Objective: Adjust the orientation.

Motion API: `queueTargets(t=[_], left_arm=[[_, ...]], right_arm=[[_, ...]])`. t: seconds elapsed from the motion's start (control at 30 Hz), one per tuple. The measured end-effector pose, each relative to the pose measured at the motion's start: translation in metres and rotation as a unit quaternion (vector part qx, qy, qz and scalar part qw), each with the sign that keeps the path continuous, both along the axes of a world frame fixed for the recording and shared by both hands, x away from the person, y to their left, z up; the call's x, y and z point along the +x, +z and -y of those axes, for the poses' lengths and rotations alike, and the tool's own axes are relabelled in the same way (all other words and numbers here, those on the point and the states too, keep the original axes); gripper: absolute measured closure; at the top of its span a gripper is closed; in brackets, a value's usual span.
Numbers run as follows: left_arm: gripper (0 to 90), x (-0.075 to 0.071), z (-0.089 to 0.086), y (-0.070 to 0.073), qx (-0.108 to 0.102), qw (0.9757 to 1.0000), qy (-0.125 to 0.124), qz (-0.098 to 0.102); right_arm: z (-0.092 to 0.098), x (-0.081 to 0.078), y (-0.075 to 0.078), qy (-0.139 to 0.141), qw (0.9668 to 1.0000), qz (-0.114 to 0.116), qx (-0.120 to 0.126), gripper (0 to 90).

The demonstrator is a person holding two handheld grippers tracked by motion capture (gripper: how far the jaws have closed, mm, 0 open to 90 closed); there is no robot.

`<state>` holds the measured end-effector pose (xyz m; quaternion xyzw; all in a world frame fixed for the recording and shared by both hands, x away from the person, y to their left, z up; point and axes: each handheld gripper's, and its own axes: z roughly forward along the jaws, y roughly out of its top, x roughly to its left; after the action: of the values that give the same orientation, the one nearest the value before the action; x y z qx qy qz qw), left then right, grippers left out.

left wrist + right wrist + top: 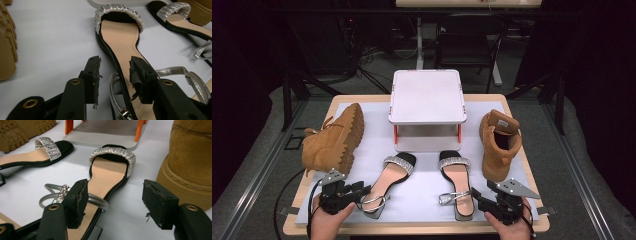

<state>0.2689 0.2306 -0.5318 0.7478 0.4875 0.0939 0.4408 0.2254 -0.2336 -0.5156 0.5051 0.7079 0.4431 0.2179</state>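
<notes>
we are at the pick-up step for the two sandals, each hand at its own shoe near the front edge of the bench (362, 107). the left gripper (360, 190) sits at the heel end of the left sandal (393, 176), and in the left gripper view its fingers (93, 75) stand parted on either side of the sole's narrow waist, with a visible gap at the left pad; the right pad is close against the sole edge, though we cannot tell whether it touches. we judge it released, not yet gripping. the silver ankle strap (185, 75) loops off to one side of the right pad.

the right gripper (477, 197) hovers by the heel of the right sandal (457, 182). in the right gripper view its fingers (160, 205) are spread wide and empty, the left pad over the ankle strap and sole, the right pad out over bare bench beside the tan boot (498, 145). the other boot (334, 140) lies on its side at the left, and a white two-tier rack (427, 97) stands behind the sandals.

next, we think, each hand must centre on its sole and close firmly across it. the left needs only a squeeze; the right must shift sideways first so both pads straddle the shoe, keeping clear of the loose strap and the boot.
</notes>
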Motion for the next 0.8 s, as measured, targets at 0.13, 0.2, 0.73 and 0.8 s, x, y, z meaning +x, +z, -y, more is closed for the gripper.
queueTargets(t=[0.13, 0.2, 0.73, 0.8], left_arm=[[55.6, 0.0, 0.001, 0.001, 0.002, 1.0, -0.001, 0.006], [55.2, -0.001, 0.001, 0.001, 0.004, 1.0, 0.001, 0.008], [54.6, 0.001, 0.0, -0.001, 0.004, 0.9999, 0.007, 0.007], [54.6, 0.001, 0.0, -0.001, 0.004, 1.0, 0.006, 0.006]], right_arm=[[-0.005, -0.009, 0.002, 0.001, 0.9999, -0.01, 0.002, 36.5], [-0.011, -0.013, 0.0, 0.007, 0.9999, -0.013, -0.002, 34.4], [-0.04, -0.018, -0.013, 0.028, 0.9985, -0.041, -0.025, 22.6], [-0.042, -0.018, -0.014, 0.026, 0.9984, -0.04, -0.031, 21.9]])
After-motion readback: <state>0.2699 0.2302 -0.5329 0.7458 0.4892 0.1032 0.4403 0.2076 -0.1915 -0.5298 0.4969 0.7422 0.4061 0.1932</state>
